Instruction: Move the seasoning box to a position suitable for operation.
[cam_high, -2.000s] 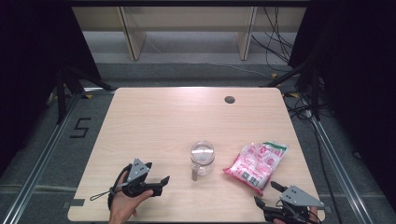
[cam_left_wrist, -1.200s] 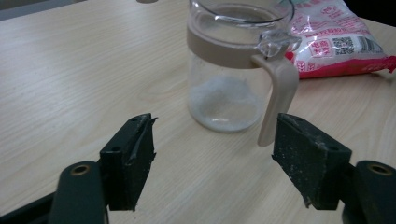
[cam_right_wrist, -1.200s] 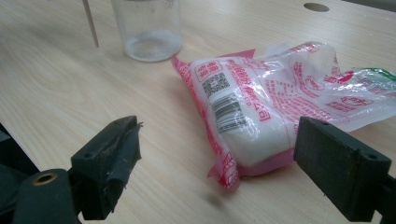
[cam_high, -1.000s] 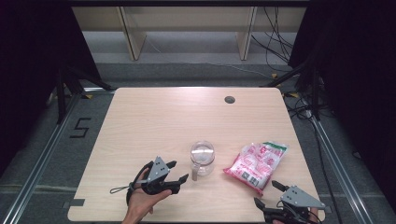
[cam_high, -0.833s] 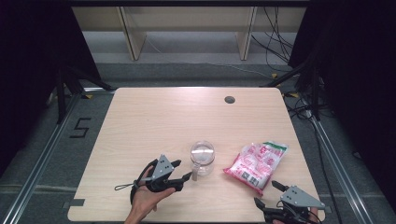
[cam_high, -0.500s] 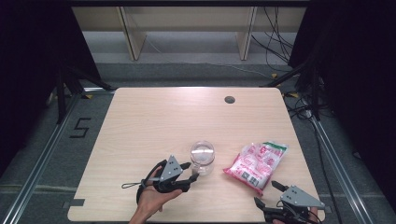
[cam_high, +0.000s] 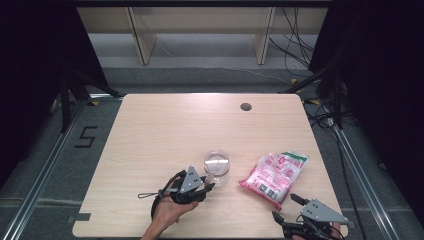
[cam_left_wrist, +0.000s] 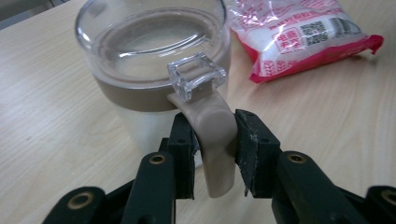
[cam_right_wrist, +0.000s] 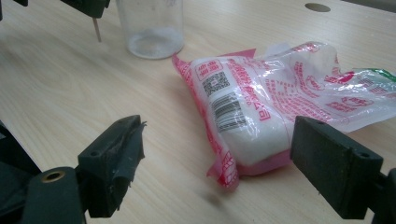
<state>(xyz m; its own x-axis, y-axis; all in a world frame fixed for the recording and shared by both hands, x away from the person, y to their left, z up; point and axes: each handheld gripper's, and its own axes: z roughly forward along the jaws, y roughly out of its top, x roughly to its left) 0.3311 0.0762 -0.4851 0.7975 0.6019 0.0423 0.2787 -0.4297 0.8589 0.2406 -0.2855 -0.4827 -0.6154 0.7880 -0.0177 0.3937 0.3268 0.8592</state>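
A clear glass jar (cam_high: 217, 167) with a clear lid and a beige band stands upright near the table's front middle. In the left gripper view the jar (cam_left_wrist: 154, 70) has a beige clip latch (cam_left_wrist: 210, 172) hanging down its near side. My left gripper (cam_high: 209, 186) has just been closing, and its pads now press on that latch from both sides (cam_left_wrist: 212, 126). A pink and white plastic bag (cam_high: 274, 172) lies to the right of the jar. My right gripper (cam_high: 285, 207) stands open at the front right, its jaws wide before the bag (cam_right_wrist: 261, 102).
The light wooden table (cam_high: 165, 125) has a round cable hole (cam_high: 245, 106) at the back right. Its edges drop to a grey floor with rails and cables. The jar's base (cam_right_wrist: 152, 25) shows beyond the bag in the right gripper view.
The left hand has slid right along the front of the table up to the jar, and its jaws have narrowed onto the latch. The right gripper, the jar and the bag have stayed put.
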